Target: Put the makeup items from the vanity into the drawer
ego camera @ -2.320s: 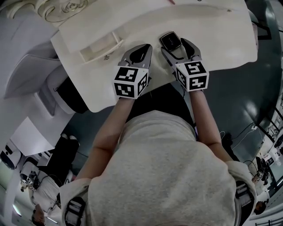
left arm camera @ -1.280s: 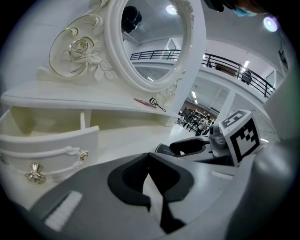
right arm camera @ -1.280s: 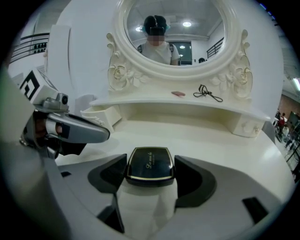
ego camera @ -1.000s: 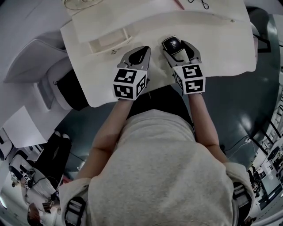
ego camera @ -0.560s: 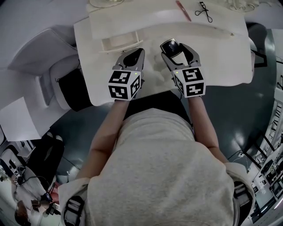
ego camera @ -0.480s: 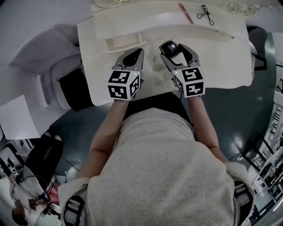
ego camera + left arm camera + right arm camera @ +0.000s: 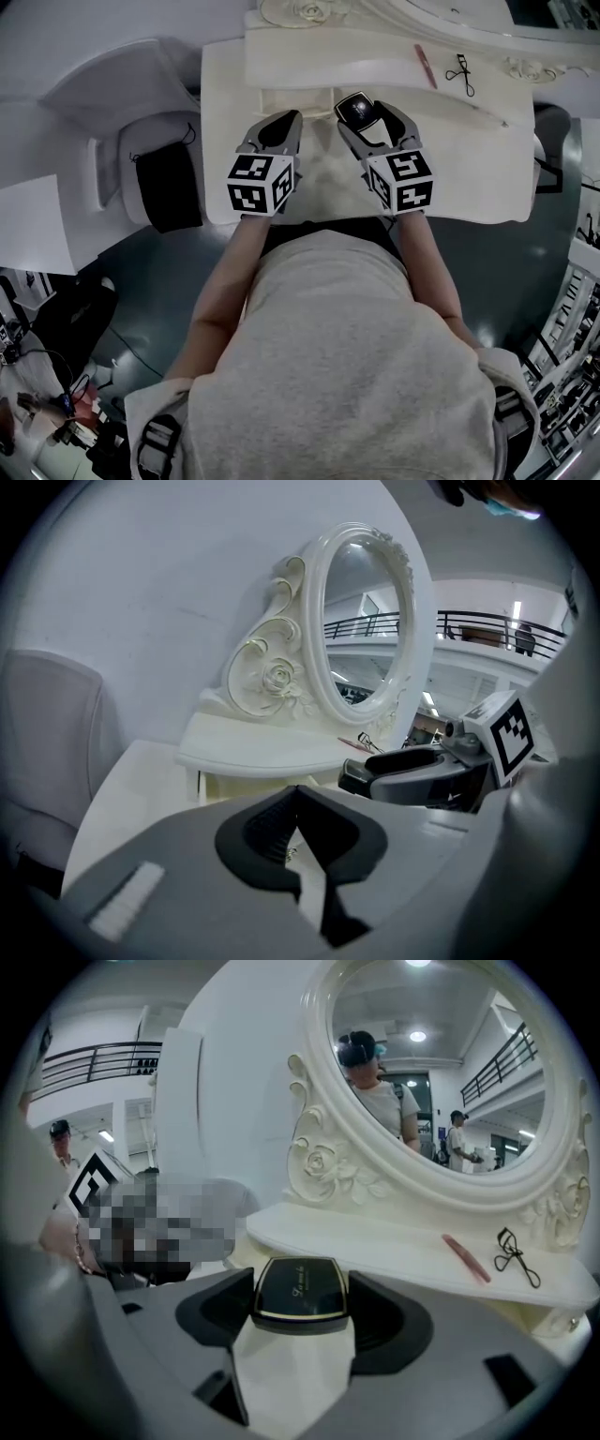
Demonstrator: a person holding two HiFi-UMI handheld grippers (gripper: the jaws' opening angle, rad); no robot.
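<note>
Clamping a black compact point(image 7: 300, 1290), the right gripper point(image 7: 367, 112) hovers over the vanity point(image 7: 469, 159). Left gripper point(image 7: 277, 131) sits at its nine o'clock, jaws pressed together on nothing. Pink pencil point(image 7: 425, 66) and eyelash curler point(image 7: 459, 67) lie at one o'clock.

Cool, flat overhead light here, dim in the head view, soft shadows on the table point(image 7: 469, 155). Small glint on the compact point(image 7: 357, 109). Lamps glare in the mirror point(image 7: 441, 1091). Gripper views bend hard, corners black, foreground blurred.
</note>
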